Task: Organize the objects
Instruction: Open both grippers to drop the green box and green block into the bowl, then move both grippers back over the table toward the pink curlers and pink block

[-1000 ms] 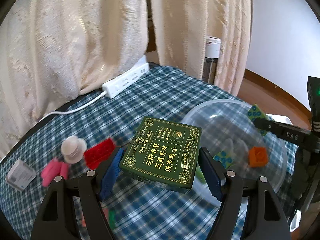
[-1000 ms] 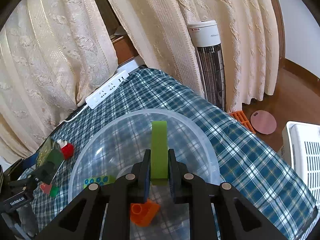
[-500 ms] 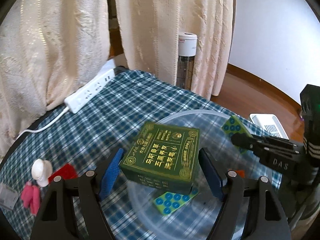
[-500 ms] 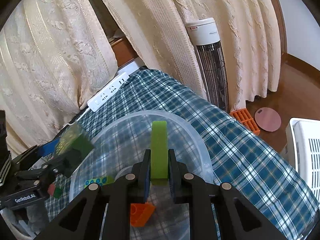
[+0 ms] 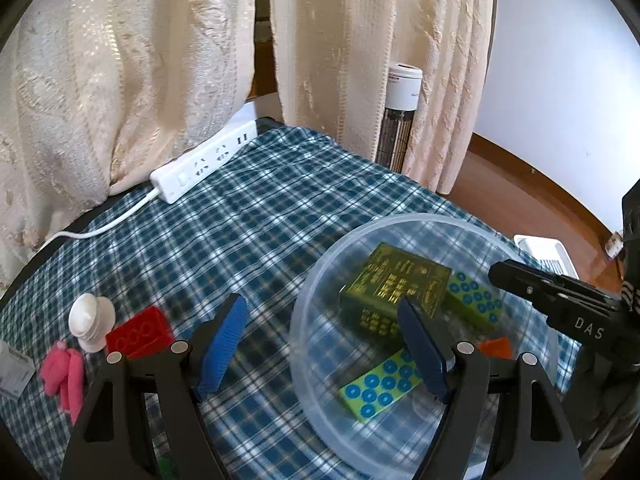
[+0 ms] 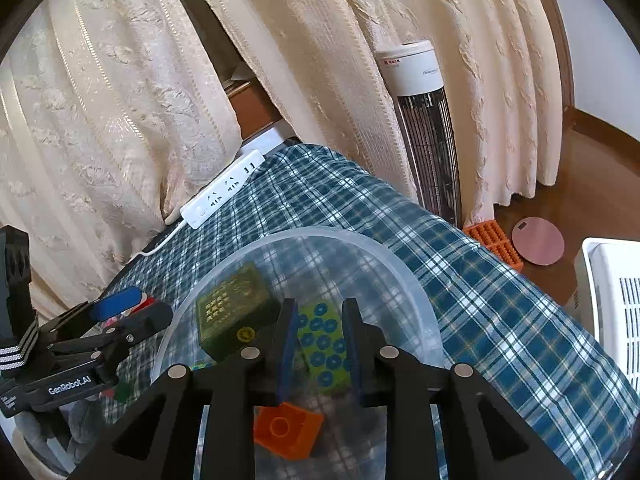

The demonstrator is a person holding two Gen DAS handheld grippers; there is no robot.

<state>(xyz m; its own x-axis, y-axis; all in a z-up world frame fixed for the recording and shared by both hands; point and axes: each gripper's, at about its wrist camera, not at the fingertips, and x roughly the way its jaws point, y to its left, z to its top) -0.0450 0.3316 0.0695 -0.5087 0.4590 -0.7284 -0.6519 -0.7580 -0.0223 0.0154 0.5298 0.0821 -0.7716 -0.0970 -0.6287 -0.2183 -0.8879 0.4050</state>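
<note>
A clear plastic bowl (image 5: pixel 304 300) (image 6: pixel 400 264) stands on the plaid cloth. In it lie a dark green box (image 5: pixel 392 292) (image 6: pixel 232 312), a green block with blue dots (image 5: pixel 380 384), a second dotted green block (image 5: pixel 472 304) (image 6: pixel 320 344) and an orange brick (image 6: pixel 286 428). My left gripper (image 5: pixel 324 352) is open and empty at the bowl's left rim. My right gripper (image 6: pixel 318 344) is open and empty above the second dotted block.
Left of the bowl lie a red brick (image 5: pixel 138 332), a white knob (image 5: pixel 90 320) and a pink toy (image 5: pixel 66 376). A white power strip (image 5: pixel 204 164) lies at the back by the curtains. A tower heater (image 6: pixel 424 128) and a white basket (image 6: pixel 612 304) stand beyond the table's right edge.
My left gripper opened and the green box dropped into the bowl. My right gripper opened and let its dotted green block fall into the bowl.
</note>
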